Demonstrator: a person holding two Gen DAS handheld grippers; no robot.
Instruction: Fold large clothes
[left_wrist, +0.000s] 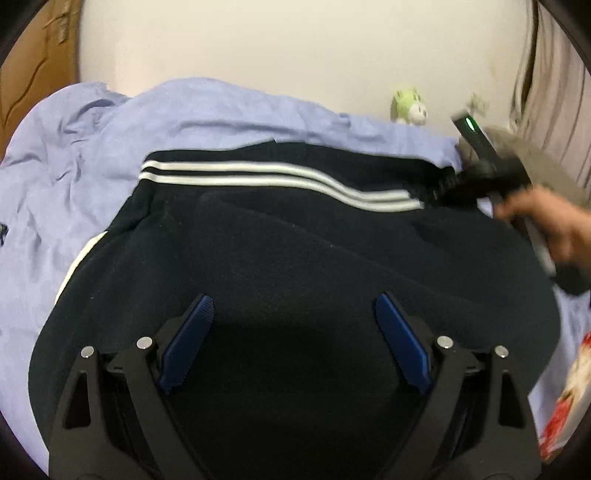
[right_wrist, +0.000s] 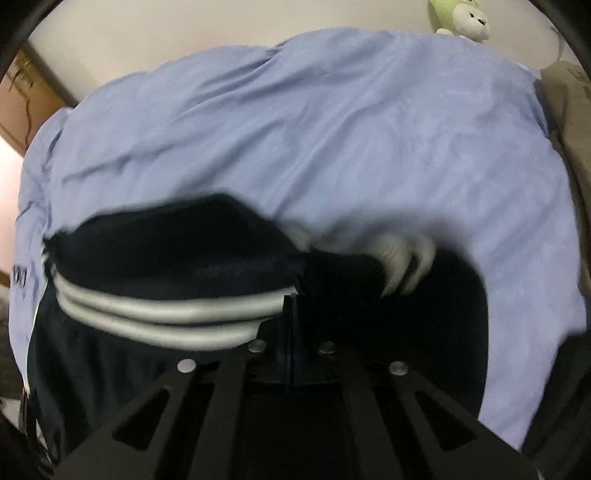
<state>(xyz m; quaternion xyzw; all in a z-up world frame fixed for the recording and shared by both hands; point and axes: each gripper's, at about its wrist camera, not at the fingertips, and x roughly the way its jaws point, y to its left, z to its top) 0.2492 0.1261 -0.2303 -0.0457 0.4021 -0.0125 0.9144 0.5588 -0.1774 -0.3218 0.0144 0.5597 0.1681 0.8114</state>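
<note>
The dark navy cloth jacket with white stripes (left_wrist: 295, 240) lies on the pale blue bed sheet (left_wrist: 55, 192). The left tongs (left_wrist: 295, 306) tilt down, wide open, empty. At two o'clock, a hand (left_wrist: 554, 225) tips the right tongs (right_wrist: 291, 295) down, pinched shut on the jacket's edge.

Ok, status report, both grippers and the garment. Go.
Left gripper open above the dark garment, holding nothing. Right gripper shut at the garment's striped edge. Garment lies on blue bedding. Nothing in the way.
</note>
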